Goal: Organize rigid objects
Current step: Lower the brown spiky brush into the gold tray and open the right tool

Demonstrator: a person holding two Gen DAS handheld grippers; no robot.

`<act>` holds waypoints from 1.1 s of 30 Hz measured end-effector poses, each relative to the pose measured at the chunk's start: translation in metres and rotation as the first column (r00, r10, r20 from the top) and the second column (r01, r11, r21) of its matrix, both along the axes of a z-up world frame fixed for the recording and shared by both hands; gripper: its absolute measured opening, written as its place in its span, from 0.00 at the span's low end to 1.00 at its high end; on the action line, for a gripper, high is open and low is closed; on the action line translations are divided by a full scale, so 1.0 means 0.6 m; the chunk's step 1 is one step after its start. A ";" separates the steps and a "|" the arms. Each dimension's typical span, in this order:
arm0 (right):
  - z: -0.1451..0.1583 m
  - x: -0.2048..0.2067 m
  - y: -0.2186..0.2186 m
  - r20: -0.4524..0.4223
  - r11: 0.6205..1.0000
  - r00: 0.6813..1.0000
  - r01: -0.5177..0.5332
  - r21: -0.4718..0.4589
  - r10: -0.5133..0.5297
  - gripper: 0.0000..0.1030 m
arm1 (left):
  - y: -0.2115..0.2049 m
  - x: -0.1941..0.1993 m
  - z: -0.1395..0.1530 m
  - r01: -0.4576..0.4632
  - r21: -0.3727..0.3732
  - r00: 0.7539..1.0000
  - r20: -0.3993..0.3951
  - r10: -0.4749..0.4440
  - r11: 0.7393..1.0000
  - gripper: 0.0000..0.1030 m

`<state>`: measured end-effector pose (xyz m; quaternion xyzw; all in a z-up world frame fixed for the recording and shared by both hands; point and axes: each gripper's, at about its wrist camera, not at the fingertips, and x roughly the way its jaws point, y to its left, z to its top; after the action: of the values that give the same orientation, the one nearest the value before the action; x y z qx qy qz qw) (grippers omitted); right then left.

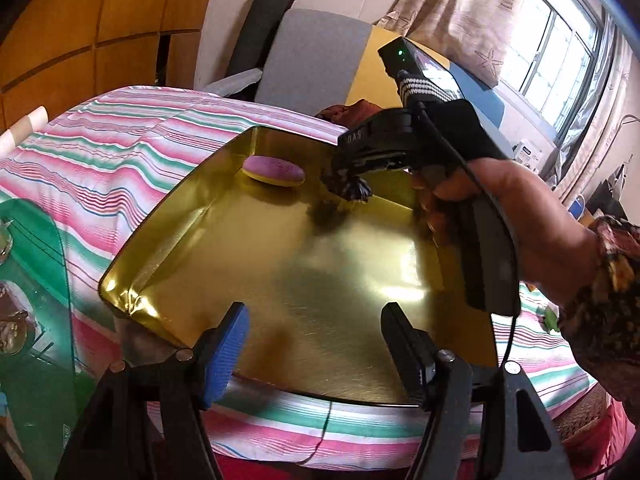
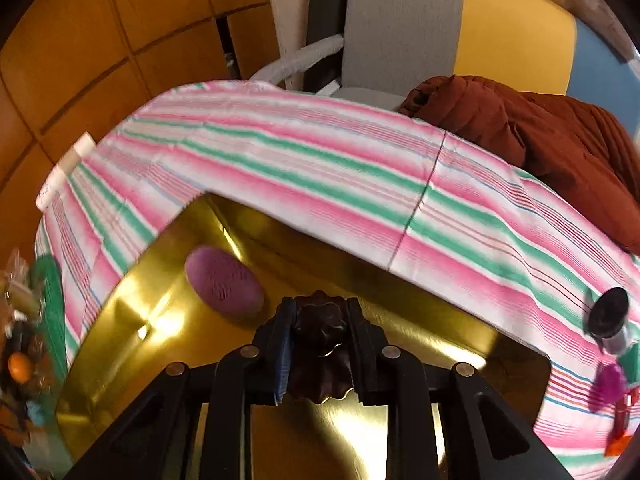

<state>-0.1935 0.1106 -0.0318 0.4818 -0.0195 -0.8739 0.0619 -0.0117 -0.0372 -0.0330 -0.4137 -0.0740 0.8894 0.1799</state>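
Observation:
A shiny gold tray (image 1: pixel 304 280) lies on a striped cloth, and it also shows in the right wrist view (image 2: pixel 120 344). A purple oval object (image 1: pixel 274 171) rests in its far left corner, seen too in the right wrist view (image 2: pixel 224 282). My right gripper (image 2: pixel 320 312) is shut on a dark scalloped hair clip (image 2: pixel 318 336) and holds it just above the tray. In the left wrist view that gripper (image 1: pixel 348 188) hangs over the tray's far side with the clip (image 1: pixel 352 192) in its tip. My left gripper (image 1: pixel 316 320) is open and empty over the tray's near edge.
The pink, green and white striped cloth (image 2: pixel 320 176) covers the surface. A rust-red garment (image 2: pixel 540 136) lies at the back right. A black-capped bottle (image 2: pixel 610 316) and pink and red small items (image 2: pixel 610 392) lie to the right. A green glass piece (image 1: pixel 36 264) stands at the left.

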 end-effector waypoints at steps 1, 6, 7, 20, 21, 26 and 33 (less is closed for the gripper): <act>0.000 -0.004 0.000 -0.003 1.000 1.000 0.002 -0.020 -0.002 0.24 | 0.000 0.001 -0.001 0.000 -0.001 1.000 0.002 0.000 1.000 0.67; 0.017 -0.001 0.014 -0.048 0.995 0.998 0.044 -0.090 -0.048 0.48 | -0.001 0.001 -0.003 -0.014 -0.004 1.000 0.009 0.014 1.000 0.67; 0.020 0.001 0.014 -0.058 0.995 0.997 0.050 -0.083 -0.055 0.48 | -0.002 0.003 -0.003 -0.015 -0.004 1.000 0.008 0.015 1.000 0.67; 0.055 0.103 0.040 -0.089 0.999 0.996 -0.004 -0.032 0.001 0.60 | 0.024 0.018 -0.004 0.001 -0.026 1.000 0.003 -0.001 1.000 0.67; 0.057 0.109 0.041 -0.095 1.000 0.995 -0.006 -0.029 0.003 0.60 | 0.026 0.021 -0.003 0.003 -0.028 1.000 0.003 -0.003 1.000 0.67; 0.061 0.153 0.048 -0.114 1.000 0.993 -0.015 0.006 0.016 0.61 | 0.038 0.033 0.000 0.017 -0.040 1.000 -0.001 -0.017 0.999 0.67; 0.063 0.201 0.075 -0.113 1.000 0.994 0.002 0.018 0.001 0.61 | 0.049 0.045 0.002 0.034 -0.053 0.999 -0.009 -0.034 0.998 0.67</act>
<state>-0.0729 0.1556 0.0062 0.4321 -0.0081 -0.8999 0.0583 0.0156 -0.0080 -0.0318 -0.4150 -0.0425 0.8900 0.1843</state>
